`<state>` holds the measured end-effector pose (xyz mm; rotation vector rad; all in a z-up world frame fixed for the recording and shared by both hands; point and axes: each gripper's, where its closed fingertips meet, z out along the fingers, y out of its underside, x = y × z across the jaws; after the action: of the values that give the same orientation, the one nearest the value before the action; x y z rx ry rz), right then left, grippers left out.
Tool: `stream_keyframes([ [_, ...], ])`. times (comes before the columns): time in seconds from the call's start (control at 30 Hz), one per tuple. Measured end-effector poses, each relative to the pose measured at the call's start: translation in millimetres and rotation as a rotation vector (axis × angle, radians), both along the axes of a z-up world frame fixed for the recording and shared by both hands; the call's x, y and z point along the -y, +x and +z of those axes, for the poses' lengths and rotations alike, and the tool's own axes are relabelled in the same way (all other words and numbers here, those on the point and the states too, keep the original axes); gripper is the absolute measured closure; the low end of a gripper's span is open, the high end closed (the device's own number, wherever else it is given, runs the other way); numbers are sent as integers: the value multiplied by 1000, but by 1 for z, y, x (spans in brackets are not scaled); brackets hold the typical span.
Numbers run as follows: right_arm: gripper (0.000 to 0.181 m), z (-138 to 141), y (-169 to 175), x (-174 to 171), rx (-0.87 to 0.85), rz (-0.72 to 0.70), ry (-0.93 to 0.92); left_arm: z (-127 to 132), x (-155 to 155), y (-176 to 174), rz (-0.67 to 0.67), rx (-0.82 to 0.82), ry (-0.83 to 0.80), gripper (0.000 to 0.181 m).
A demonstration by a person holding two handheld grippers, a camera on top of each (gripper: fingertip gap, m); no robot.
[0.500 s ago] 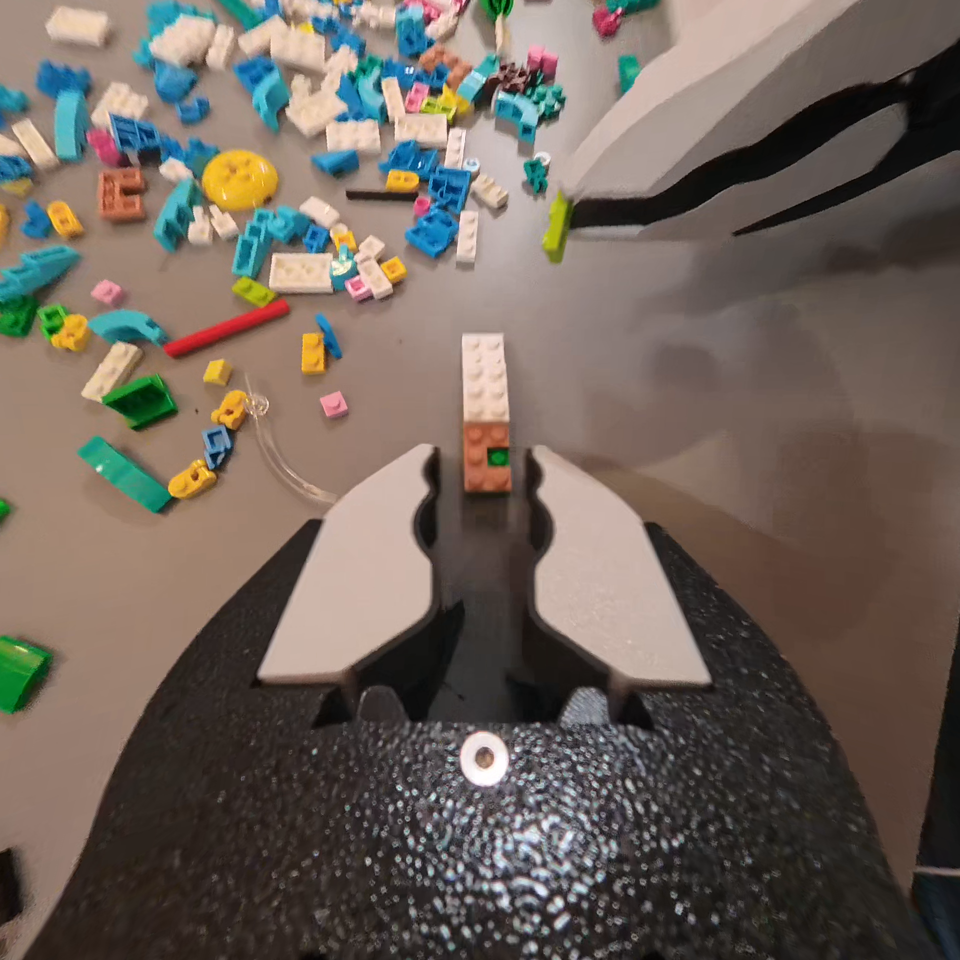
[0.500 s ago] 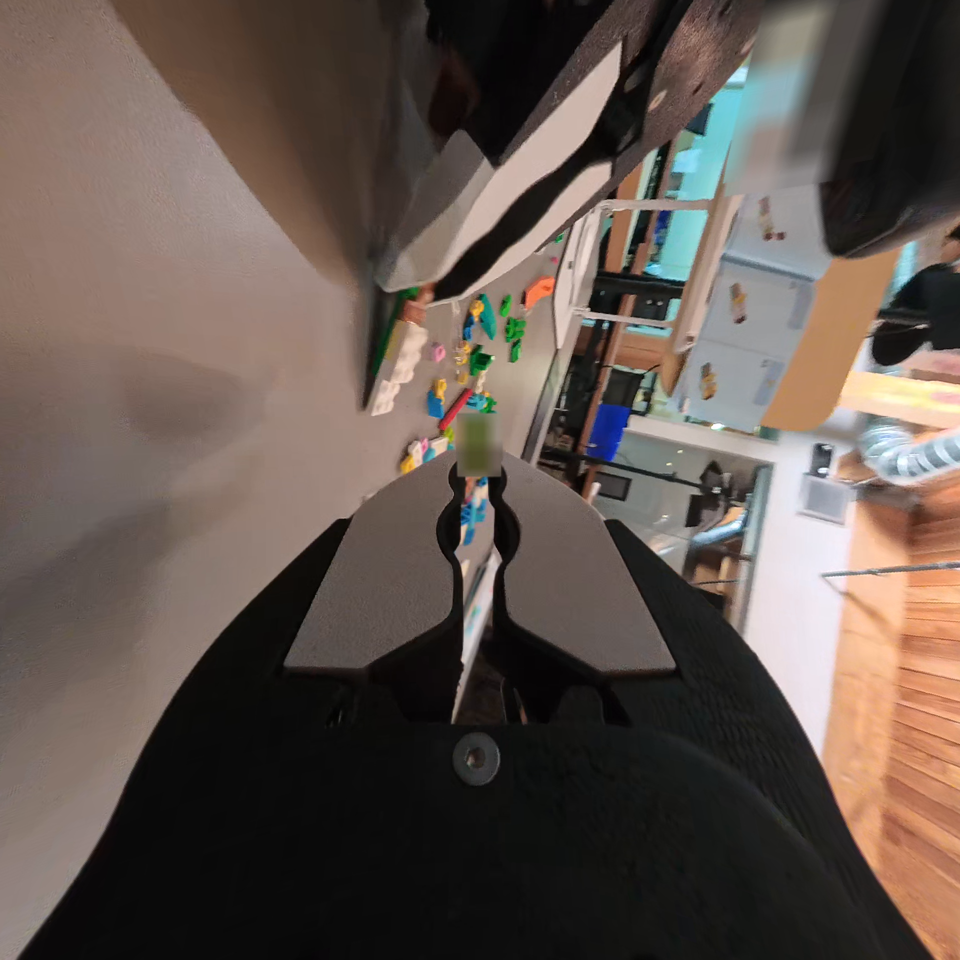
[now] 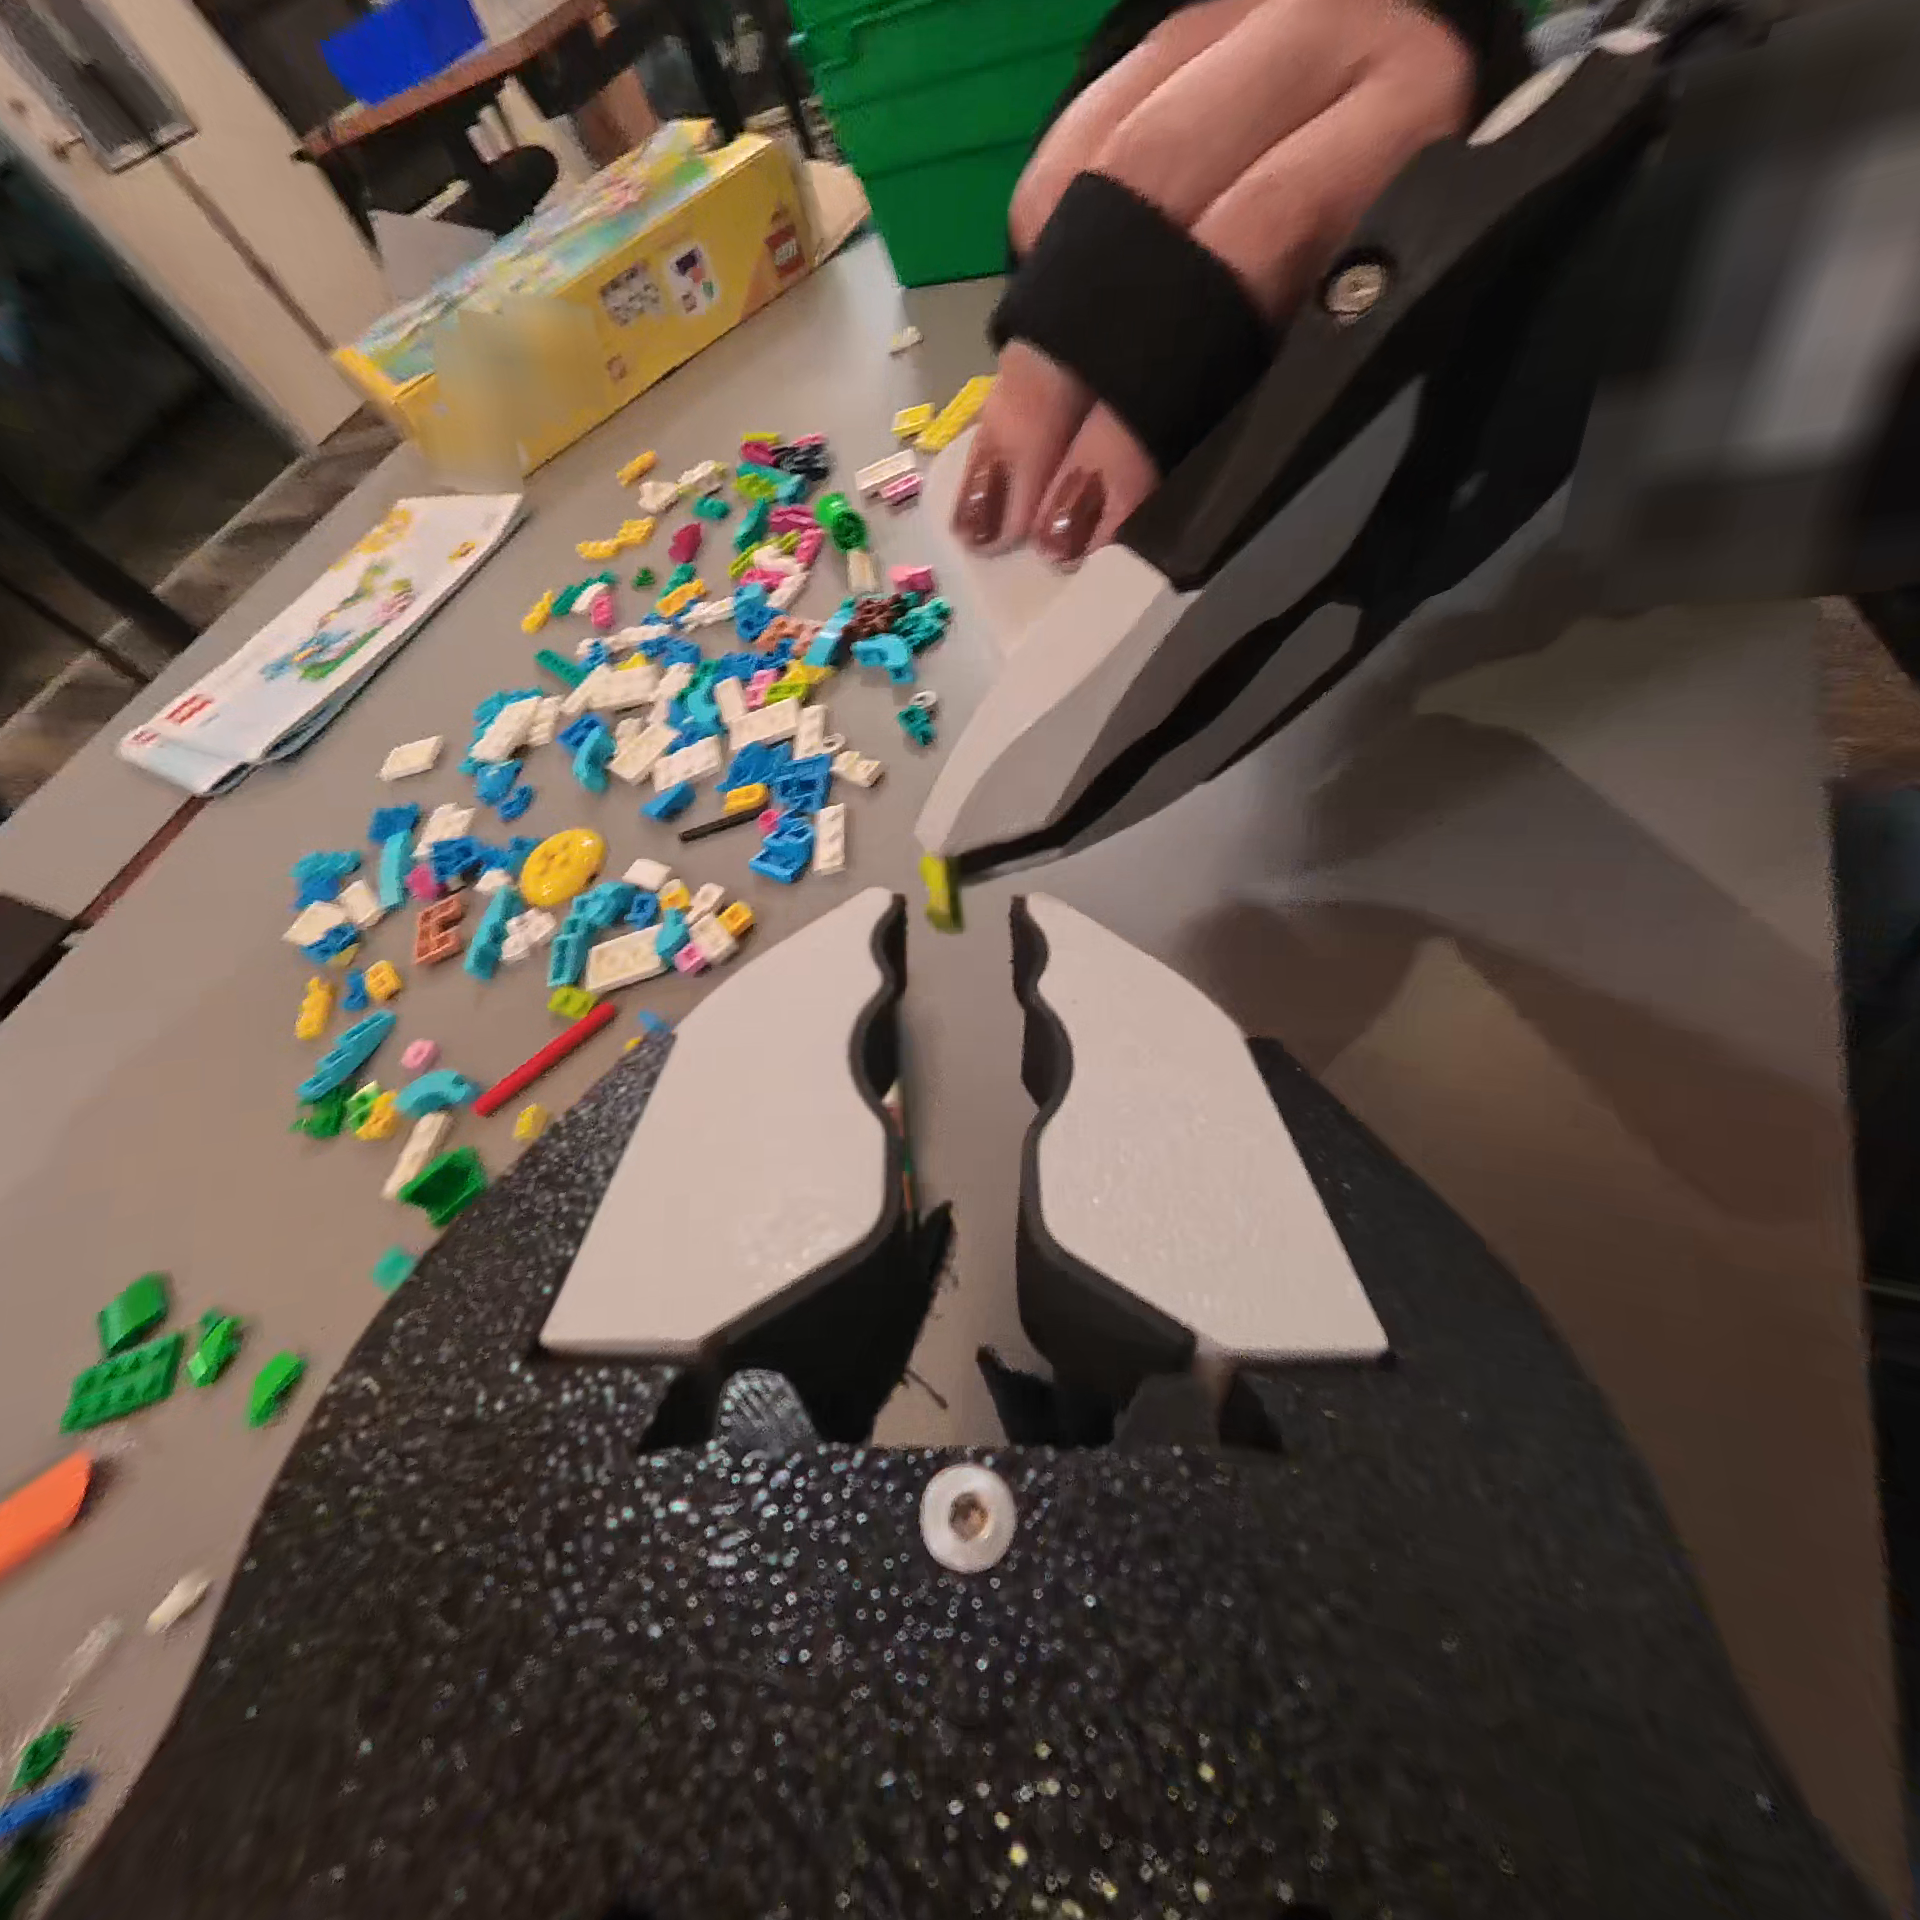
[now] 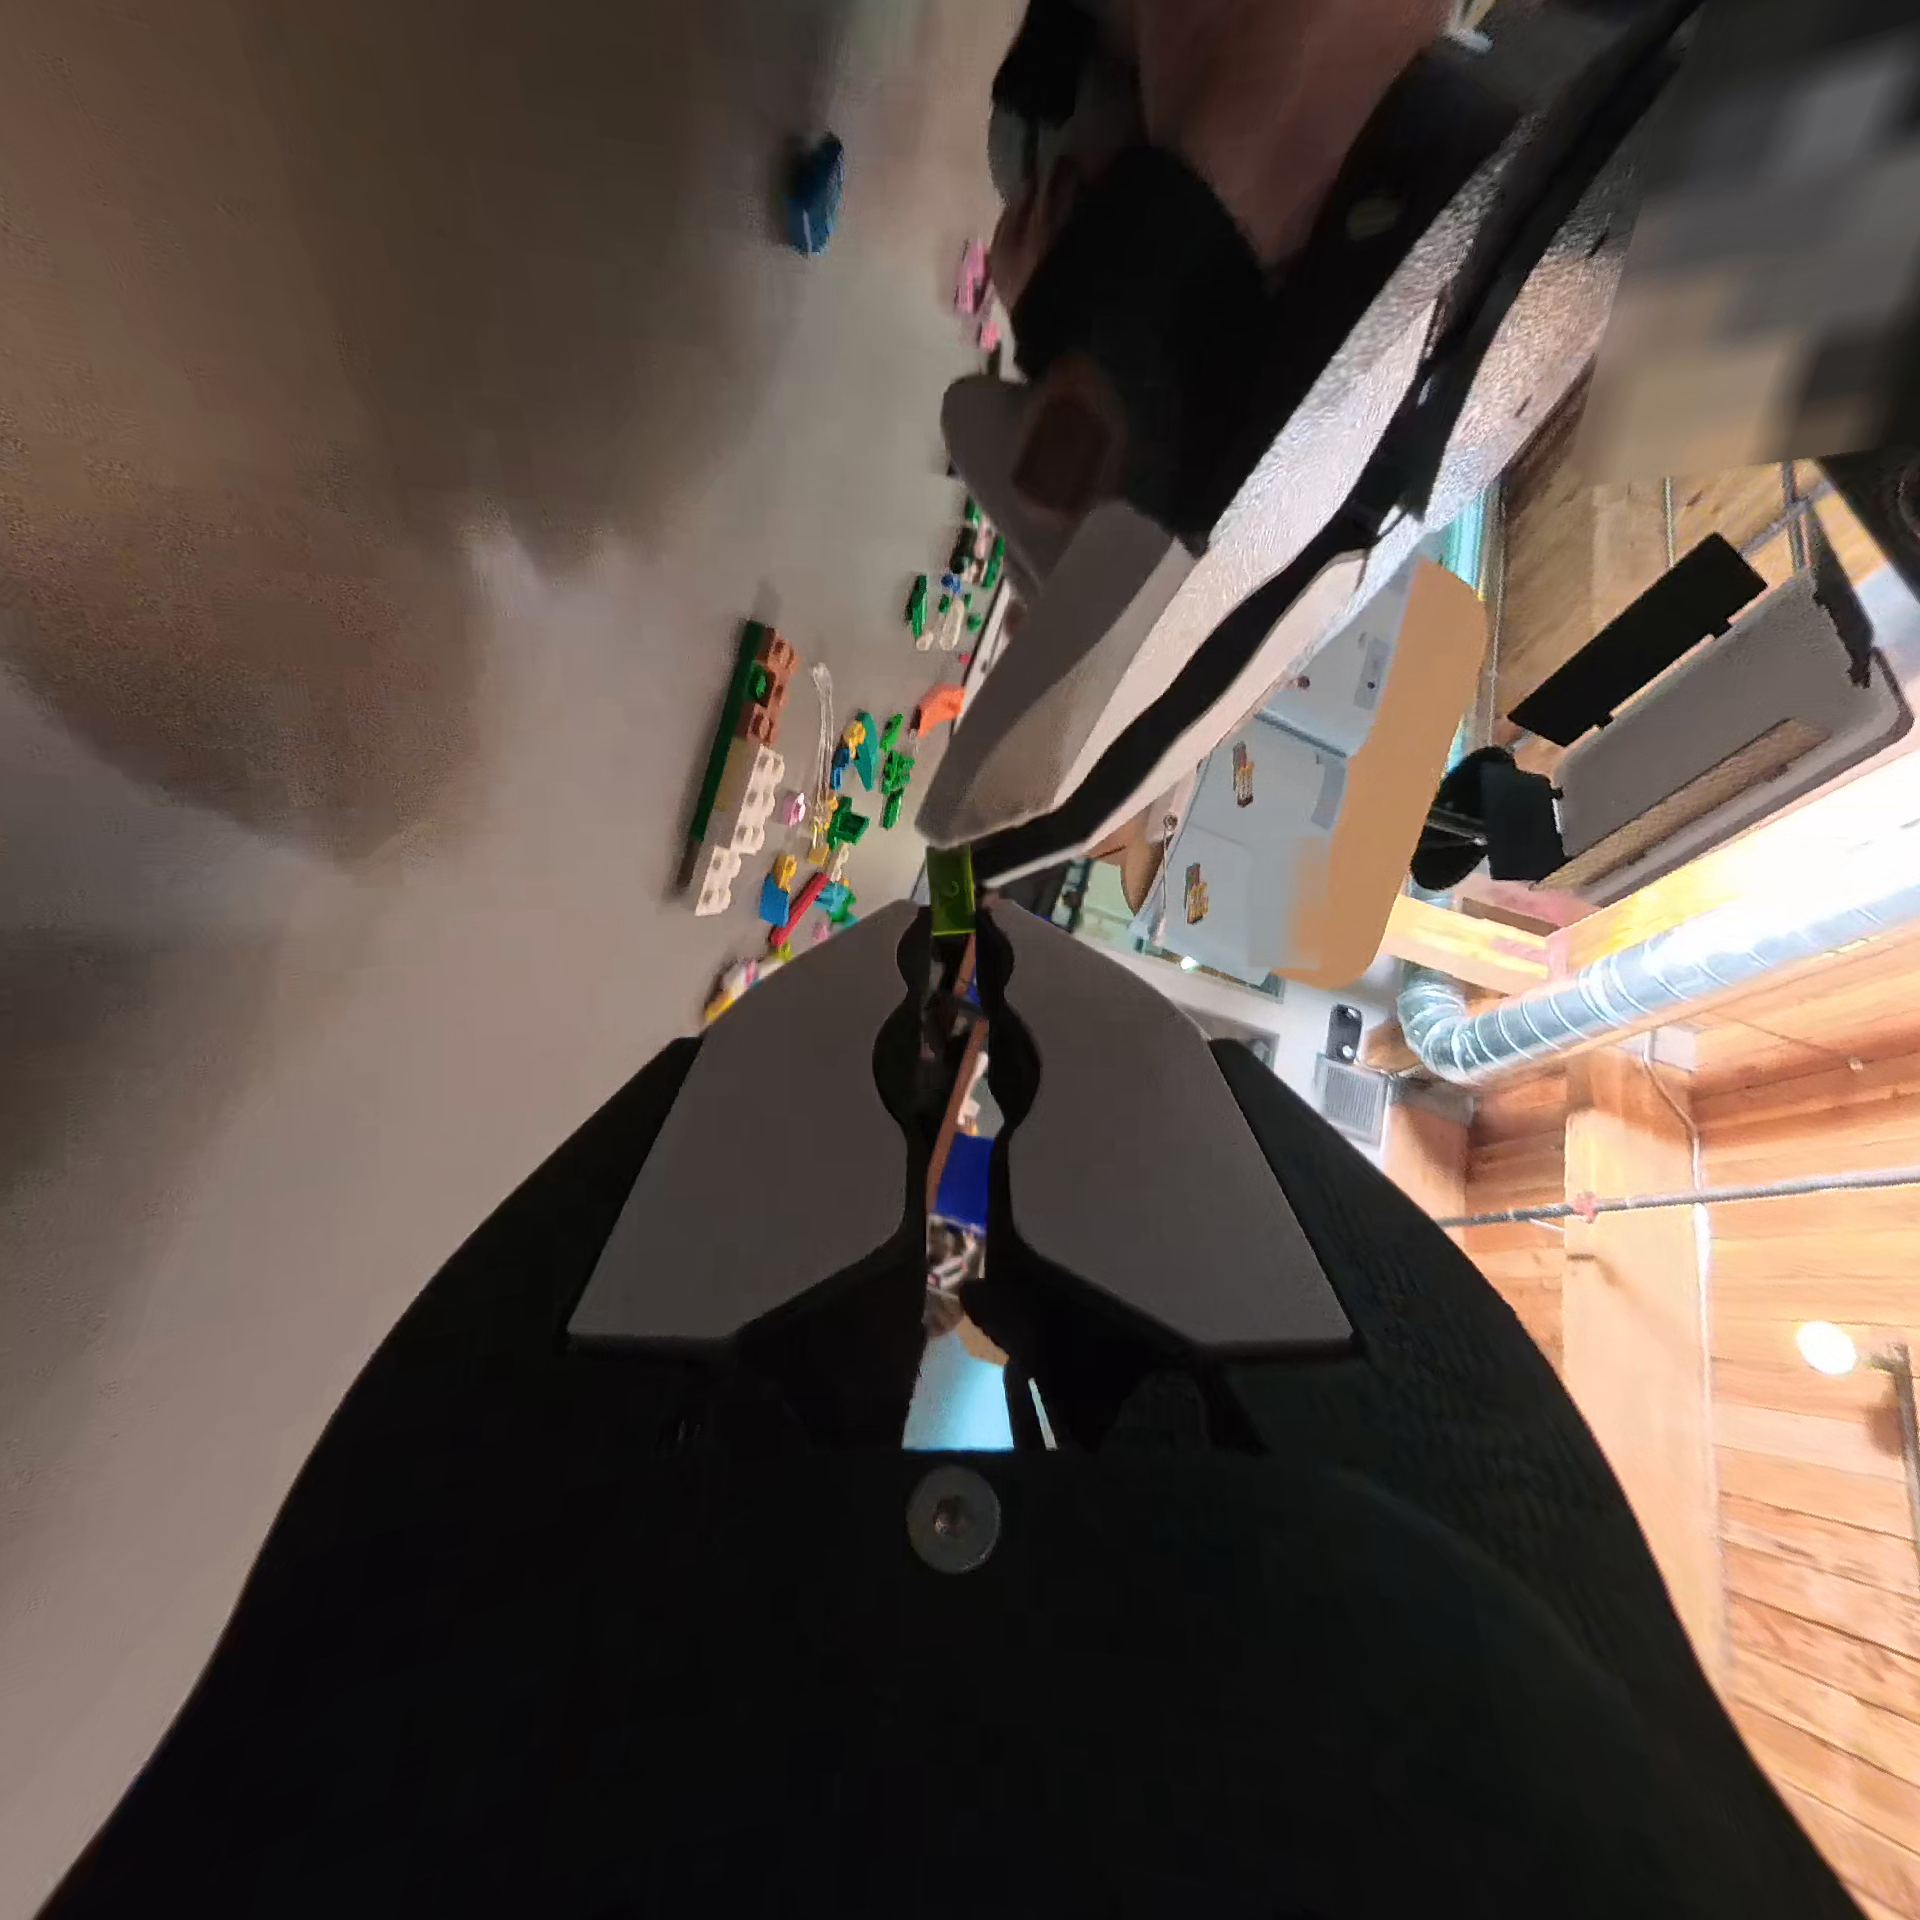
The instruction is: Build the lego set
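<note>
My right gripper is shut on a small lime green piece and holds it above the grey table. In the left wrist view it comes in from the upper right, with the lime piece at its tips. My left gripper is open, and the lime piece sits between its fingertips, nearer the left finger. The partial build, a green plate with brown and white bricks, lies on the table in the right wrist view. It is hidden in the left wrist view.
A pile of loose bricks covers the table's middle. Behind it are a yellow box, an instruction booklet and a green bin. Green pieces and an orange piece lie at the left. A hand holds the right gripper.
My left gripper has lifted and tilted up, so the build has left its view. The right gripper's lime piece now sits between the left fingertips instead of farther off.
</note>
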<state>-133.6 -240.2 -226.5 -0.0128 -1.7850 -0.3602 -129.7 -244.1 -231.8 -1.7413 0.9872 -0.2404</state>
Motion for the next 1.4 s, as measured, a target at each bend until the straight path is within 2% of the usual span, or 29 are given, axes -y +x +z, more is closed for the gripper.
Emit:
stream_keyframes([
  [0.17,174,-1,2,6,-8,33,-129,0,-1,1,-4,-38,72,177],
  [0.2,175,-2,2,7,-6,34,-223,1,-3,-3,9,-71,111,177],
  [0.23,175,-5,3,8,18,26,-397,4,-5,-6,21,-113,173,177],
  [0.3,164,-13,7,11,127,-27,-918,10,-4,-9,8,-208,314,177],
  [0.37,152,-8,7,14,205,-65,-1409,13,-3,-11,5,-310,433,177],
  [0.43,143,4,4,13,214,-78,-1697,16,0,-9,-4,-392,530,177],
  [0.5,150,6,2,13,237,-97,-1804,17,2,-7,-13,-454,590,177],
  [0.67,166,10,1,18,278,-81,-1879,17,6,-4,-47,-490,646,177],
  [0.9,174,10,0,16,281,-88,-1889,17,7,-2,-55,-529,680,177],
  [1.03,175,11,0,15,292,-98,-1888,17,6,-1,-42,-460,643,177],
  [1.07,175,12,-1,12,273,-100,-1882,18,4,-3,-18,-413,606,176],
  [1.13,175,11,-4,1,206,-136,-1852,10,-3,-10,32,-326,431,162],
  [1.2,175,6,-9,-15,117,-215,-1813,-3,-10,-18,65,-227,218,148],
  [1.27,175,-5,-14,-29,58,-326,-1765,-13,-18,-30,120,-187,91,134],
  [1.4,175,-30,-18,-39,42,-519,-1671,-37,-21,-40,165,-219,-71,143],
])
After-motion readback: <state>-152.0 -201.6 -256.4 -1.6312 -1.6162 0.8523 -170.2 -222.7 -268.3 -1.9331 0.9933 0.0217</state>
